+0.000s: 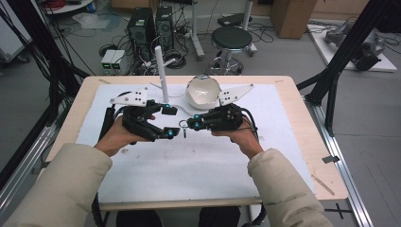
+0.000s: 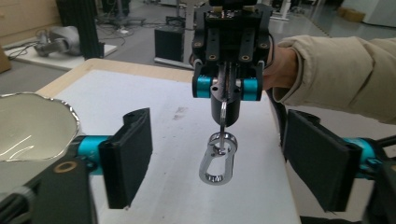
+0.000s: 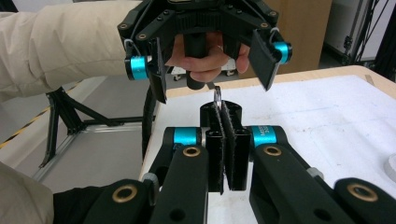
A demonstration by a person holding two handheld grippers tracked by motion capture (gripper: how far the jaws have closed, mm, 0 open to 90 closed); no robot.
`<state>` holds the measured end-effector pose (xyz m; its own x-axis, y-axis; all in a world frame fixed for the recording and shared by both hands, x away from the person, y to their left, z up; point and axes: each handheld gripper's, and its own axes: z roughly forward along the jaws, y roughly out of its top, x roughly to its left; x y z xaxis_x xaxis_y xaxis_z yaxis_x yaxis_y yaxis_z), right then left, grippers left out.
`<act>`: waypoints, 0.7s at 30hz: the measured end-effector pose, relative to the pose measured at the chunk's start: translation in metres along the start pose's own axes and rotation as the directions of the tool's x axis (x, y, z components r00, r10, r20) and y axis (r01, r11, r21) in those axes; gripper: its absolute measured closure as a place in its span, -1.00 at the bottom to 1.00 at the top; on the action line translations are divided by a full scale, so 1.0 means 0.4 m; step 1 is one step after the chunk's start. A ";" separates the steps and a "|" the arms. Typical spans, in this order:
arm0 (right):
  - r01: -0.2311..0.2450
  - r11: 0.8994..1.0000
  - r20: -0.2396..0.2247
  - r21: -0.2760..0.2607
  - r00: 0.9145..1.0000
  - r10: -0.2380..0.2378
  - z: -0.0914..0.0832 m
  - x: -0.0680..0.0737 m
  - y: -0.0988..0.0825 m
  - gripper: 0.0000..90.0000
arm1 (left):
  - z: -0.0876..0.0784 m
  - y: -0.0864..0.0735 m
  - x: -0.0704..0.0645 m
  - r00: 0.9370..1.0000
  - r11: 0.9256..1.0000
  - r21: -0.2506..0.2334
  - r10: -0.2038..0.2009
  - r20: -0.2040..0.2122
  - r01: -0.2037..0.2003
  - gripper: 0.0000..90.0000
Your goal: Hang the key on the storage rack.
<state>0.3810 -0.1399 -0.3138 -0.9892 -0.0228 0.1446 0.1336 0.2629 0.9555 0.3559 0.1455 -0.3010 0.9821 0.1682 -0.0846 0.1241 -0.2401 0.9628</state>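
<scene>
High view first: both hands meet over the middle of the white-covered worktop (image 1: 198,161). The right tongs (image 1: 190,125) are pressed together on a small key ring (image 1: 182,125), from which a silver carabiner (image 1: 185,133) dangles clear of the surface. The left tongs (image 1: 170,122) stand apart, tips just beside the ring, one pad toward the person and the other on the far side. A white bowl (image 1: 203,92) and an upright white post (image 1: 161,75) sit behind the hands.

Left gripper view: its own black pads (image 2: 133,156) flank the carabiner (image 2: 217,161), which hangs between them without touching either. The long axis of the carabiner runs straight down from the ring (image 2: 223,140), and the opposite tongs (image 2: 223,88) pinch the top of that ring edge-on.

Right gripper view: the pads (image 3: 223,140) are clamped flat on the ring (image 3: 218,95), whose upper arc pokes out beyond the tips. The other tongs (image 3: 210,58) face it with jaws spread, straddling the ring line.

The left hand looks the free one, and the coming close seems to turn on the hanging carabiner staying centred between its pads.
</scene>
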 end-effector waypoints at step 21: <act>-0.004 1.000 -0.023 -0.014 1.000 0.003 0.005 -0.003 -0.004 0.97 | 0.000 0.000 0.000 0.999 1.000 0.027 0.002 0.052 -0.003 0.61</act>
<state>0.3818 -0.1382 -0.3158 -0.9871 -0.0446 0.1537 0.1380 0.2497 0.9584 0.3557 0.1455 -0.3011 0.9884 0.1174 -0.0962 0.1247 -0.2666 0.9557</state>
